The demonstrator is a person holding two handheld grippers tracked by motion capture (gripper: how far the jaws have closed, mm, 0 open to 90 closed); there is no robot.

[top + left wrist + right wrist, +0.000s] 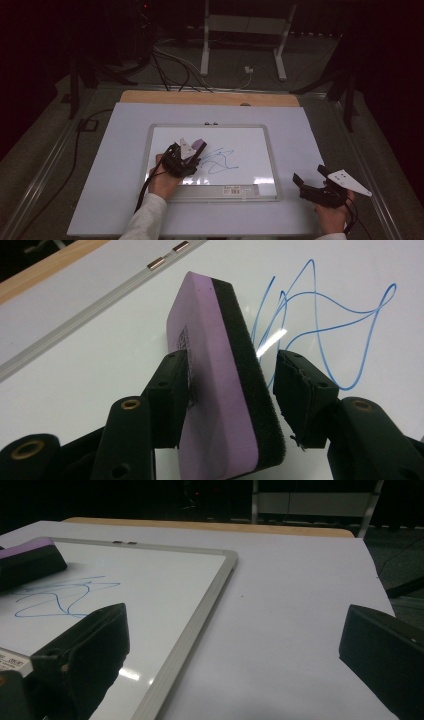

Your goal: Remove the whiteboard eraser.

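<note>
A purple eraser (198,145) with a black felt face stands on edge on the whiteboard (250,142), just left of a blue scribble (220,160). In the left gripper view the eraser (215,380) sits between the jaws of my left gripper (232,357). The left jaw rests against its purple side. The right jaw stands a little off the felt, so the gripper is open. My right gripper (307,175) hovers over the white sheet to the right of the board, open and wide, with nothing between its jaws. The right gripper view shows the eraser (30,562) at far left.
The whiteboard lies on a white sheet (110,175) that covers a wooden table (200,97). A barcode label (234,190) is on the board's near rim. Beyond the table, cables (170,65) and a metal stand (240,30) are on the dark floor.
</note>
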